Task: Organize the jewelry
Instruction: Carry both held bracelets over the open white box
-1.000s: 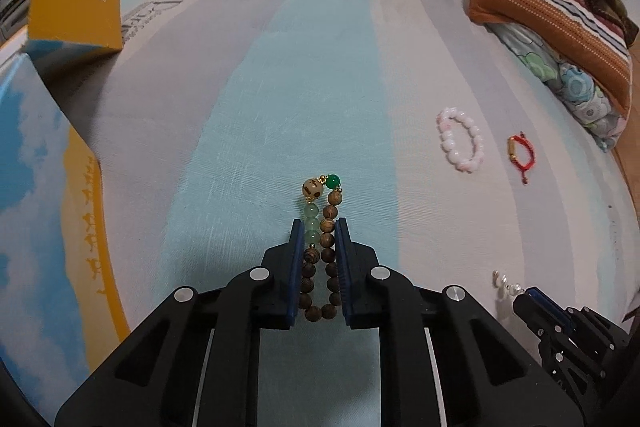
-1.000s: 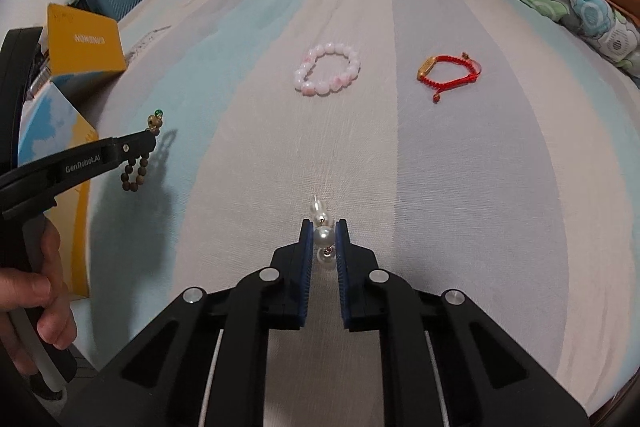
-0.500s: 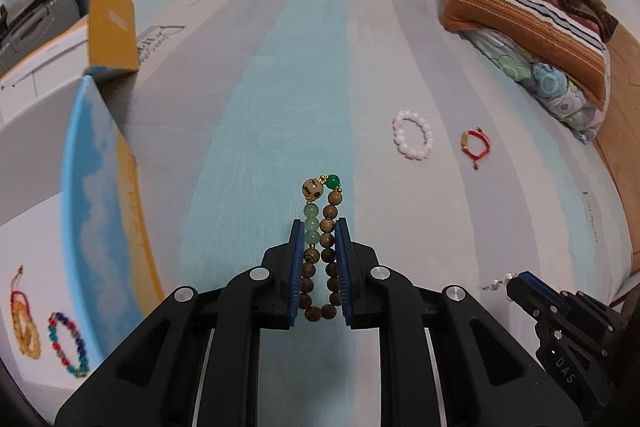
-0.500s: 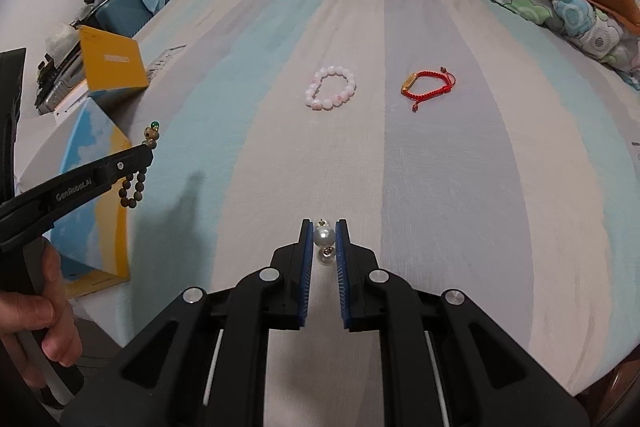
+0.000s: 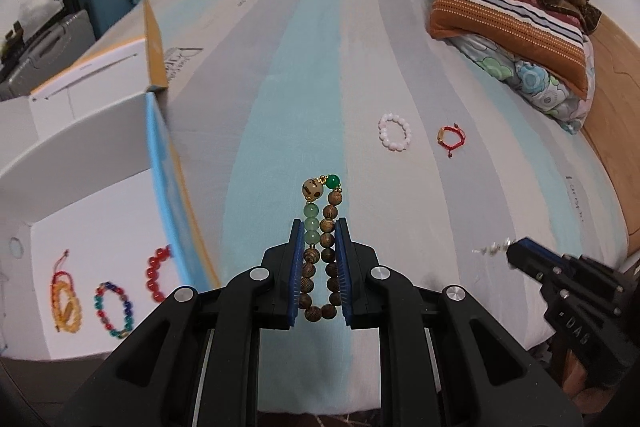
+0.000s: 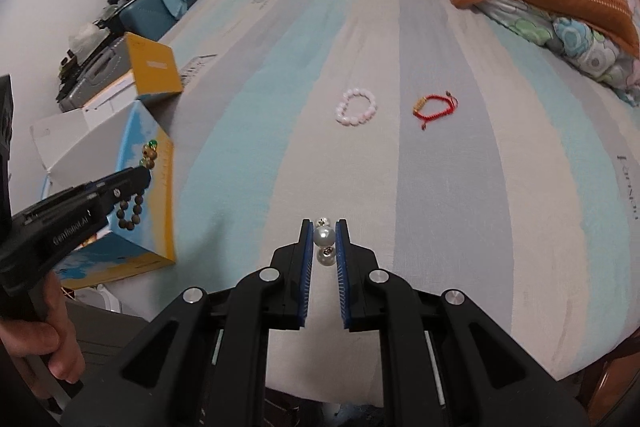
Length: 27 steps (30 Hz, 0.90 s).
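- The left gripper [image 5: 320, 227] is clenched on one wooden bead bracelet [image 5: 320, 247], whose doubled strands run between the blue pads; its green and carved beads stick out past the fingertips.
- The right gripper [image 6: 324, 229] is clamped on one pearl piece [image 6: 324, 237]; two large pearls sit between its pads, smaller beads just ahead of the tips.
- Two bracelets lie on the striped bed sheet [image 6: 500, 207] well ahead of both sets of jaws: one pink bead bracelet [image 6: 357, 107] and, just to its right, one red cord bracelet [image 6: 435, 106].
- To the left of the left jaws stands an open box [image 5: 100, 211] holding three visible bracelets: one orange [image 5: 66, 301], one multicoloured [image 5: 114, 309], one of red beads [image 5: 158, 273], partly hidden by the box wall.
- Far ahead to the right, one striped pillow [image 5: 508, 15] rests on a floral quilt [image 5: 536, 83].
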Each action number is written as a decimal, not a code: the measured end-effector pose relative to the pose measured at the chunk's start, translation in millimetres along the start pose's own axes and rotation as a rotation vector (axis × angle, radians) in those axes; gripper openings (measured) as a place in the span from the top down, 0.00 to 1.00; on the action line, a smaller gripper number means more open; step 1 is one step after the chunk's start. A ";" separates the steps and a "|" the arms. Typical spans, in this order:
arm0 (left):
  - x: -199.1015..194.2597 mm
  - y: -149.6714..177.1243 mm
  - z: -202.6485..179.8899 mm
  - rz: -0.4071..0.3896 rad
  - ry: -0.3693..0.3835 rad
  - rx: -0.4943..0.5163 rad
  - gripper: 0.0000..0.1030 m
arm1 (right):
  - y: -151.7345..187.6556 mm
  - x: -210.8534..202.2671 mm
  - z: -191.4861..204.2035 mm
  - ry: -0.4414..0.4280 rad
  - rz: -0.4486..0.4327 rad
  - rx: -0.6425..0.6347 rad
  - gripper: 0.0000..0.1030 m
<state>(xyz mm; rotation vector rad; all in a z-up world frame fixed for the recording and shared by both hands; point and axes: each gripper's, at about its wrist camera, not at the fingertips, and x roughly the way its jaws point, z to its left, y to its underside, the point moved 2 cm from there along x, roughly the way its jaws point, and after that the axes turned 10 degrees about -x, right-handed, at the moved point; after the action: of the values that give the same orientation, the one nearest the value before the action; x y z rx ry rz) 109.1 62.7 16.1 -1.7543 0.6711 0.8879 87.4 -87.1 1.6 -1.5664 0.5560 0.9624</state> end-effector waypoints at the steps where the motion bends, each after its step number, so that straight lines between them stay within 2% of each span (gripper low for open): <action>1: -4.8 0.9 2.2 0.002 0.003 -0.004 0.85 | -1.3 -2.9 2.2 -0.002 0.000 -0.002 0.90; 8: -38.9 3.2 30.1 -0.015 -0.024 -0.048 0.85 | -12.7 -23.5 28.8 -0.023 -0.006 -0.047 0.90; 18: -85.1 1.7 95.0 -0.058 -0.105 -0.114 0.85 | -28.4 -37.2 78.6 -0.042 -0.033 -0.111 0.90; 27: -114.1 3.5 150.1 -0.074 -0.176 -0.166 0.85 | -49.7 -55.3 140.8 -0.069 -0.062 -0.179 0.90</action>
<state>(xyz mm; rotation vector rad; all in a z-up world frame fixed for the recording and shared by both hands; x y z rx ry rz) 2.8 206.7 75.5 -1.8091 0.4254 1.0571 57.1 51.1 74.6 -1.6922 0.3789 1.0383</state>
